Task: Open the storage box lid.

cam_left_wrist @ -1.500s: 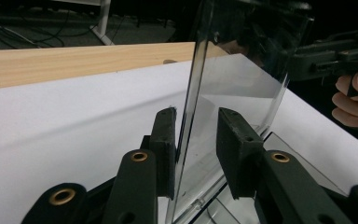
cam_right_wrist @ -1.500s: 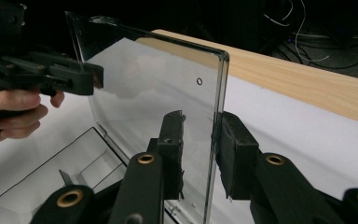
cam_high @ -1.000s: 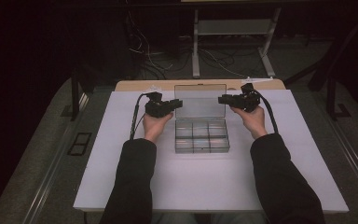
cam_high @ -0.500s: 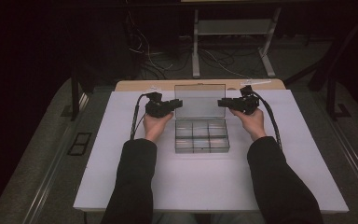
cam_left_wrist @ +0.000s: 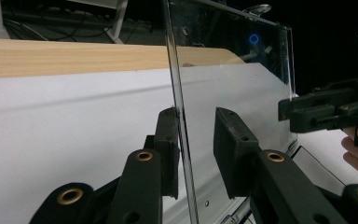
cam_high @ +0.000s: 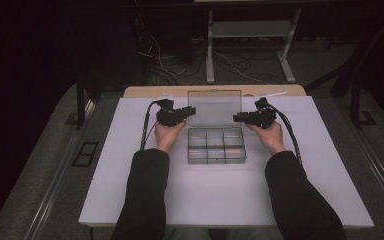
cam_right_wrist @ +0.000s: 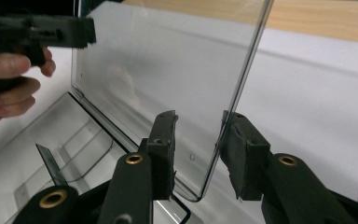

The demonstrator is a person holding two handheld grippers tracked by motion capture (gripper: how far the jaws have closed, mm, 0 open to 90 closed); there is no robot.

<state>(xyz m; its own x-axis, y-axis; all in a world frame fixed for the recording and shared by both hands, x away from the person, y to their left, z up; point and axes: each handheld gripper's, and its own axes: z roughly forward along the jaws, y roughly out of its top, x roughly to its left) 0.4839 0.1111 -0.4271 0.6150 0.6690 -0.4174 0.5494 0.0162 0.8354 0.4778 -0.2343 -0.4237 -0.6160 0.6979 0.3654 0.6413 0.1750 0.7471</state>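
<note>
A clear plastic compartment box [cam_high: 215, 161] sits mid-table with its lid [cam_high: 215, 107] raised upright. My left gripper [cam_high: 189, 114] straddles the lid's left edge and my right gripper [cam_high: 237, 118] straddles its right edge. In the left gripper view the lid [cam_left_wrist: 228, 70] edge runs between the jaws of the left gripper [cam_left_wrist: 196, 149], close to one pad and apart from the other. In the right gripper view the lid [cam_right_wrist: 168, 60] corner stands between the spread jaws of the right gripper [cam_right_wrist: 198, 154], near one pad, not squeezed. Both grippers are open.
The white table top [cam_high: 130, 200] reaches out on all sides of the box, with a wooden strip [cam_high: 145, 92] along its far edge. Table legs and cables [cam_high: 230, 65] lie on the dark floor beyond. The box base [cam_right_wrist: 74, 135] has divider walls inside.
The right hand and gripper have shifted slightly toward me along the lid's edge. The left hand and the lid stand as before.
</note>
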